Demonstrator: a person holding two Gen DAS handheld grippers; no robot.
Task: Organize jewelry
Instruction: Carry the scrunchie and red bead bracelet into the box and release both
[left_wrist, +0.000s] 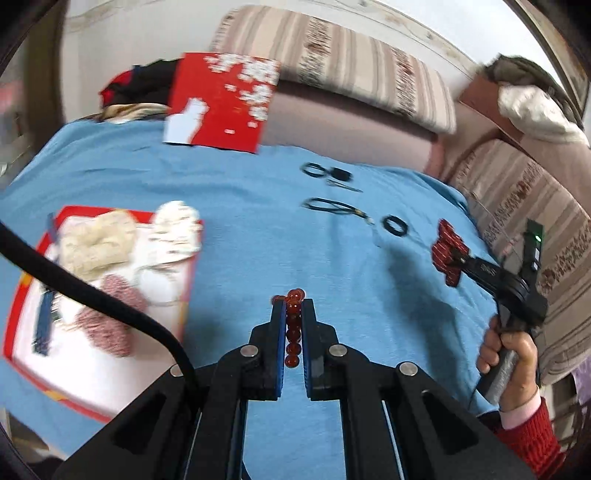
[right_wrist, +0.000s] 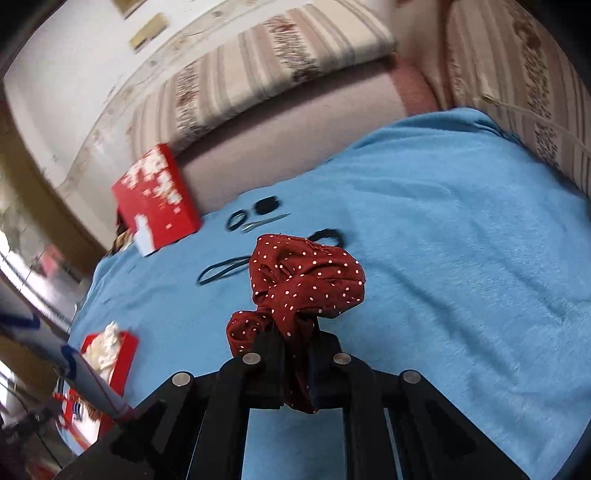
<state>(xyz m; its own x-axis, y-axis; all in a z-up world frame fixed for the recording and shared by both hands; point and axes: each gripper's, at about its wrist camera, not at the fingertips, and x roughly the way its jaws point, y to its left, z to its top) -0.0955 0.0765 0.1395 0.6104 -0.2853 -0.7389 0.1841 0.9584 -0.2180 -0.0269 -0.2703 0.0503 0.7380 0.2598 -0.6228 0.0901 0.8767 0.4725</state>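
My left gripper (left_wrist: 293, 306) is shut on a red bead bracelet (left_wrist: 293, 332) and holds it above the blue cloth (left_wrist: 240, 229). My right gripper (right_wrist: 295, 332) is shut on a dark red polka-dot scrunchie (right_wrist: 306, 280), held above the cloth; it also shows in the left wrist view (left_wrist: 448, 251). An open red box (left_wrist: 29, 295) at the left holds cream and pink scrunchies (left_wrist: 96, 243). Black hair ties (left_wrist: 395, 225) and a thin black band (left_wrist: 328, 205) lie on the cloth further back.
A red box lid (left_wrist: 221, 99) leans at the cloth's far edge. A black clip (left_wrist: 340, 172) and a metal hairpin (right_wrist: 264, 222) lie near it. Striped sofa cushions (left_wrist: 351, 59) border the back and right.
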